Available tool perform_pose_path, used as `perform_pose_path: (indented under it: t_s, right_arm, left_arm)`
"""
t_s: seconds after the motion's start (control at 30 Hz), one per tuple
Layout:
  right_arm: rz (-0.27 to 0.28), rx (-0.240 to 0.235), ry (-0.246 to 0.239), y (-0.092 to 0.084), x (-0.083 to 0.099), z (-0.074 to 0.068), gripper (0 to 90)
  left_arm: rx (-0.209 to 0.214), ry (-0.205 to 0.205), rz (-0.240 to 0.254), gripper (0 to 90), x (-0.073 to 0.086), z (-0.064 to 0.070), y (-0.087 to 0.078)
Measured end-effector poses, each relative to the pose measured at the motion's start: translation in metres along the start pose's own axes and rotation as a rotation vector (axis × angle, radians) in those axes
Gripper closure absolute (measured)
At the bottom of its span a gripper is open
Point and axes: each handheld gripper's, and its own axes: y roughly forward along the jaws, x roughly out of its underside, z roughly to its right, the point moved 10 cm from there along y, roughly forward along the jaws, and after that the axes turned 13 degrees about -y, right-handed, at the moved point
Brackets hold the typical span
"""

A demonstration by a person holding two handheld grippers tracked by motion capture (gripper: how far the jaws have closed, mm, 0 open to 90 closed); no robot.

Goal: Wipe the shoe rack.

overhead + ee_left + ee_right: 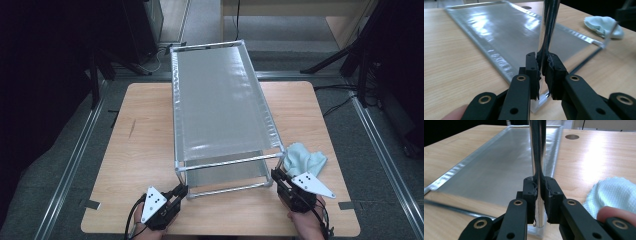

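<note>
A two-tier rack (pixel 220 100) of metal tubes and grey mesh shelves is seen standing on the wooden table (pixel 140 145), running from the lower middle of the high view up to the upper middle.

The left gripper (pixel 181 190), at lower left of the high view, is clenched on the rack's near left post (pixel 547 32); in the left gripper view the upright tube is pinched between the black pads (pixel 532 67) just above the white corner joint (pixel 541 101).

The right gripper (pixel 276 176), at lower right of the high view, is clamped likewise on the near right post (pixel 537 150); in the right gripper view the chrome tube is squeezed between the pads (pixel 529 191), low down near the foot.

A pale green cloth (pixel 306 159) is noted lying crumpled on the table just beside the right gripper, right of the rack's near corner. The lower mesh shelf (pixel 499 167) is seen close above the tabletop in both gripper views.
</note>
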Motion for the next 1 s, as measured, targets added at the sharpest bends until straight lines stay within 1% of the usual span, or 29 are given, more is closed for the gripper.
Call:
perform_pose_path:
  t_s: [0.1,0.17,0.2,0.23,0.27,0.3,0.33,0.37,0.43,0.5,0.53,0.6,0.63,0.67,0.7,0.73,0.77,0.8,0.83,0.87,0.93,0.97,1.0]
  right_arm:
    - [0.0,0.009,0.001,0.006,-0.002,0.002,81.3]
    - [0.0,0.009,0.0,0.009,-0.003,0.002,81.2]
    - [0.002,0.005,0.0,0.01,-0.004,0.002,81.1]
    - [0.003,-0.002,0.001,0.011,-0.004,0.002,80.7]
    - [-0.001,-0.006,0.006,0.011,-0.004,0.001,80.1]
    - [-0.006,-0.006,0.016,0.011,-0.004,0.002,77.6]
    - [-0.008,-0.001,0.016,0.011,-0.004,0.003,74.0]
    - [-0.011,-0.003,0.014,0.01,-0.003,0.003,72.8]
    - [-0.014,-0.012,-0.003,0.009,-0.003,0.004,73.5]
    - [-0.014,-0.02,-0.01,0.009,-0.002,0.003,75.2]
    - [-0.014,-0.03,-0.02,0.009,-0.002,0.002,78.5]
    - [-0.012,-0.028,-0.023,0.009,-0.003,0.002,80.2]
    - [-0.012,-0.02,-0.029,0.01,-0.003,0.001,80.5]
    - [-0.016,-0.021,-0.033,0.01,-0.003,0.0,80.3]
    - [-0.013,-0.032,-0.038,0.01,-0.004,0.0,78.3]
    - [-0.012,-0.049,-0.036,0.008,-0.004,0.001,72.1]
    - [-0.012,-0.049,-0.036,0.008,-0.004,0.001,72.1]
    - [-0.017,-0.079,-0.024,0.003,-0.005,0.009,58.1]
    - [-0.017,-0.079,-0.024,0.003,-0.005,0.009,58.1]
    - [-0.033,-0.097,0.0,-0.003,-0.002,0.02,50.0]
    - [-0.022,-0.089,0.023,-0.011,0.002,0.034,49.9]
    - [-0.022,-0.089,0.023,-0.011,0.002,0.034,49.9]
    - [0.002,-0.098,0.054,-0.018,0.003,0.046,50.0]
  left_arm:
    - [0.031,0.036,-0.007,81.5,0.005,0.006,-0.008]
    - [0.051,0.04,-0.01,81.2,0.007,0.008,-0.011]
    - [0.057,0.036,-0.004,79.8,0.007,0.007,-0.012]
    - [0.06,0.023,0.002,73.3,0.006,0.006,-0.013]
    - [0.054,0.01,0.013,70.8,0.005,0.003,-0.013]
    - [0.055,0.004,0.02,68.9,0.004,0.001,-0.013]
    - [0.054,0.004,0.02,68.2,0.005,0.0,-0.013]
    - [0.053,0.007,0.017,68.3,0.005,-0.001,-0.013]
    - [0.055,0.01,0.014,68.4,0.007,-0.001,-0.012]
    - [0.058,0.009,0.013,69.4,0.007,-0.001,-0.013]
    - [0.061,0.014,0.011,70.3,0.008,-0.001,-0.012]
    - [0.066,0.012,0.01,73.5,0.008,0.0,-0.012]
    - [0.066,0.019,0.009,73.5,0.009,0.001,-0.011]
    - [0.063,0.023,0.011,77.6,0.009,0.001,-0.011]
    - [0.063,0.023,0.012,79.1,0.009,0.002,-0.011]
    - [0.062,0.028,0.012,79.9,0.009,0.002,-0.011]
    - [0.062,0.028,0.012,80.3,0.009,0.002,-0.011]
    - [0.058,0.036,0.013,80.4,0.009,0.002,-0.012]
    - [0.057,0.038,0.013,80.4,0.009,0.001,-0.012]
    - [0.058,0.038,0.013,80.4,0.009,0.001,-0.013]
    - [0.057,0.042,0.015,80.5,0.008,0.001,-0.013]
    - [0.058,0.041,0.015,80.5,0.008,0.001,-0.013]
    - [0.057,0.043,0.015,80.8,0.008,0.002,-0.012]
